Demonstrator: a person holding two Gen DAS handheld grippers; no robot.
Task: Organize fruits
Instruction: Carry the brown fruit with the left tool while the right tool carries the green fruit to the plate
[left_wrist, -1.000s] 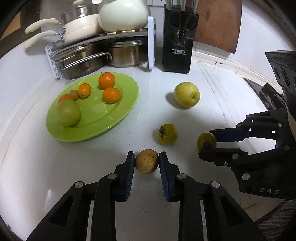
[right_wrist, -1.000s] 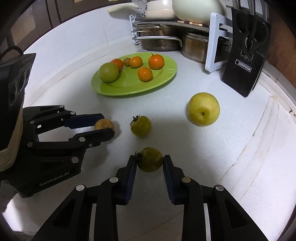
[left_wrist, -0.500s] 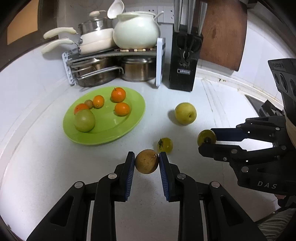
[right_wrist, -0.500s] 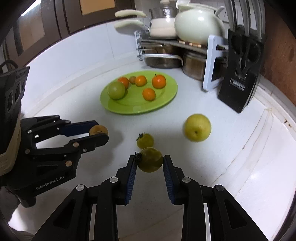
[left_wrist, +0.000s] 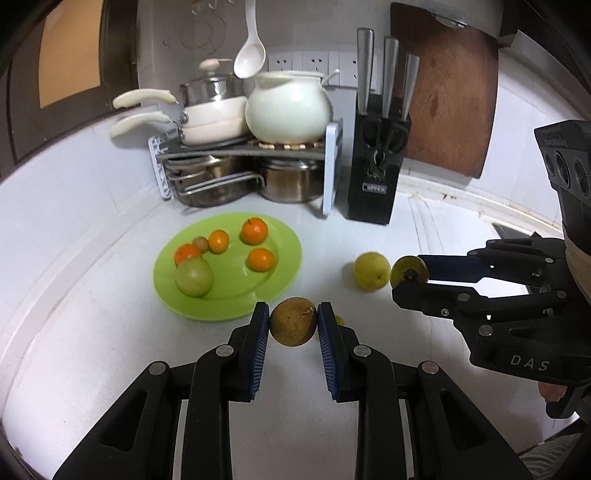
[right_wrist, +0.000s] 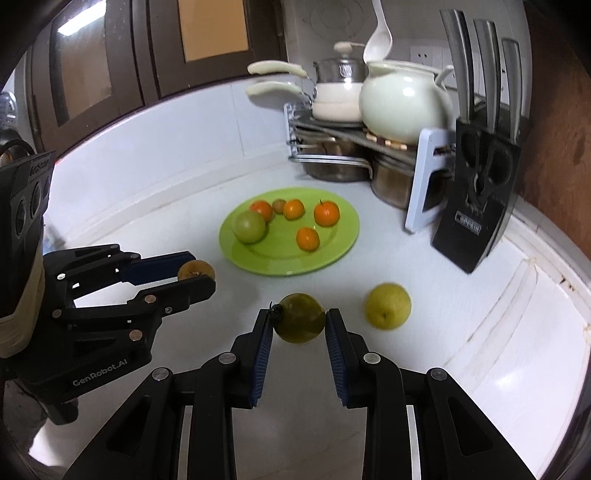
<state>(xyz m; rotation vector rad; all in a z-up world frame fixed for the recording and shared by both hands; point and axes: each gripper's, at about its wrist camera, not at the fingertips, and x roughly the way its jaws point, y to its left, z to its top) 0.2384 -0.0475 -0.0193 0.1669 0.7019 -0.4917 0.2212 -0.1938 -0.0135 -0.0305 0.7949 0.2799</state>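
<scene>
I count four oranges (left_wrist: 254, 230) on one green plate (left_wrist: 280, 273), along with one green apple (left_wrist: 194, 277) and one small brown fruit (left_wrist: 200, 242). Off the plate I see one yellow pear (left_wrist: 371, 270), one brown fruit (left_wrist: 293, 321) and one olive-green fruit (right_wrist: 300, 317). A sliver of another small fruit shows behind my left fingers. Three knives (left_wrist: 386, 70) stand in one block (left_wrist: 376, 177).

A home kitchen: stacked pots (left_wrist: 221, 184), knife block (left_wrist: 376, 173), cutting board (left_wrist: 447, 99).
</scene>
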